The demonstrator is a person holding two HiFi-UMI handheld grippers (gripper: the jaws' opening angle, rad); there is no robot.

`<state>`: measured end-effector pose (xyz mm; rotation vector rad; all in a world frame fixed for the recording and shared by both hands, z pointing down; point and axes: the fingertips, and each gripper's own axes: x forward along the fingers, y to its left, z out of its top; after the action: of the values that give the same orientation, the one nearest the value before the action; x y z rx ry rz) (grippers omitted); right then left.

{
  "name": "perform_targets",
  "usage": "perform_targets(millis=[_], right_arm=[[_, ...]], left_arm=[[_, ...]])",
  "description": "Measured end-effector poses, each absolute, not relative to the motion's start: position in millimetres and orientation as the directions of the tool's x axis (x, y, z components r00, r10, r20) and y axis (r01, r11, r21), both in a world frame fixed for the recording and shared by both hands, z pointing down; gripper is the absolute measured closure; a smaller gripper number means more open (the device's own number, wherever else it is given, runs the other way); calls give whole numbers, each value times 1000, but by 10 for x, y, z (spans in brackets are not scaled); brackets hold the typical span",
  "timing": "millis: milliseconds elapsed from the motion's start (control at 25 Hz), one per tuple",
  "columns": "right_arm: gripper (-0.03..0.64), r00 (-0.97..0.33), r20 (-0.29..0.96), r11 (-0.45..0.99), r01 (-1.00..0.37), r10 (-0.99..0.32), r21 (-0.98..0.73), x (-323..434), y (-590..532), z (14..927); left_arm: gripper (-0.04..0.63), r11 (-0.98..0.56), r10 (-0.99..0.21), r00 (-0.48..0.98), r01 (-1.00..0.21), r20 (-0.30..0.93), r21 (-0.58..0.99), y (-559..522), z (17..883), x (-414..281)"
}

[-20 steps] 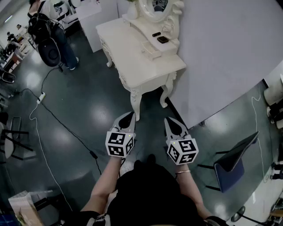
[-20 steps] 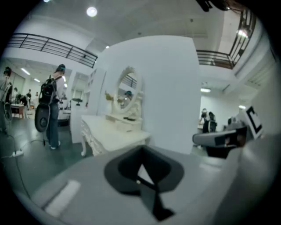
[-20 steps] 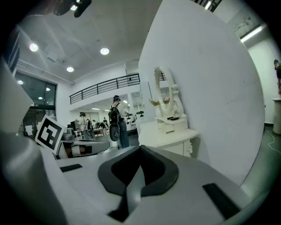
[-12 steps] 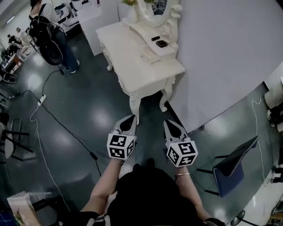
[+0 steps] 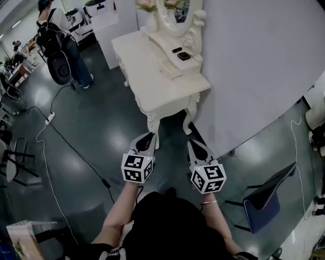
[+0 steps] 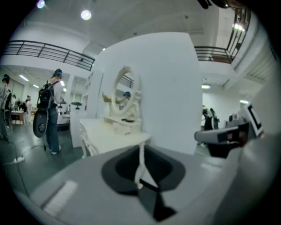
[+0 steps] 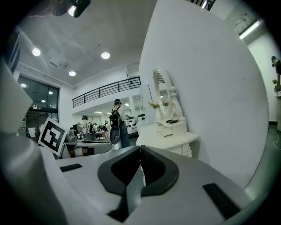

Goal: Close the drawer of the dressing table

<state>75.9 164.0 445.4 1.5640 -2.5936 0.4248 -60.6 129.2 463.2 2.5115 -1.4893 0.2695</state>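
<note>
The cream dressing table [image 5: 147, 66] stands against the white wall panel, ahead of me and out of reach. A small drawer [image 5: 171, 66] sticks out of the low unit under the oval mirror [image 5: 175, 12]. My left gripper [image 5: 151, 135] and right gripper [image 5: 191, 142] are held side by side above the dark floor, both pointing at the table's near legs. Both are shut with nothing between the jaws. The left gripper view shows the table [image 6: 109, 134] beyond the left gripper [image 6: 140, 151]. It also appears [image 7: 167, 138] past the right gripper [image 7: 140, 151] in the right gripper view.
A person with a backpack [image 5: 58, 35] stands at the far left. A black cable [image 5: 56, 132] and a power strip [image 5: 49, 118] lie on the floor to the left. A blue chair [image 5: 264, 195] stands at the right. A white cabinet [image 5: 109, 25] is behind the table.
The head view has drifted slightly, so the table sits a little lower and further left in it. Both grippers stay side by side, still shut.
</note>
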Motion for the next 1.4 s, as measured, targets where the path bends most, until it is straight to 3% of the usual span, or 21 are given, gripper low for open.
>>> perform_targets(millis=[680, 1400], right_arm=[[612, -467, 211, 426, -880, -859, -212, 968, 1305, 4517], [612, -432, 262, 382, -897, -863, -223, 822, -598, 4647]], left_arm=[[499, -460, -846, 466, -884, 260, 86, 753, 4611, -489], [477, -468, -833, 481, -876, 273, 116, -1254, 4684, -664]])
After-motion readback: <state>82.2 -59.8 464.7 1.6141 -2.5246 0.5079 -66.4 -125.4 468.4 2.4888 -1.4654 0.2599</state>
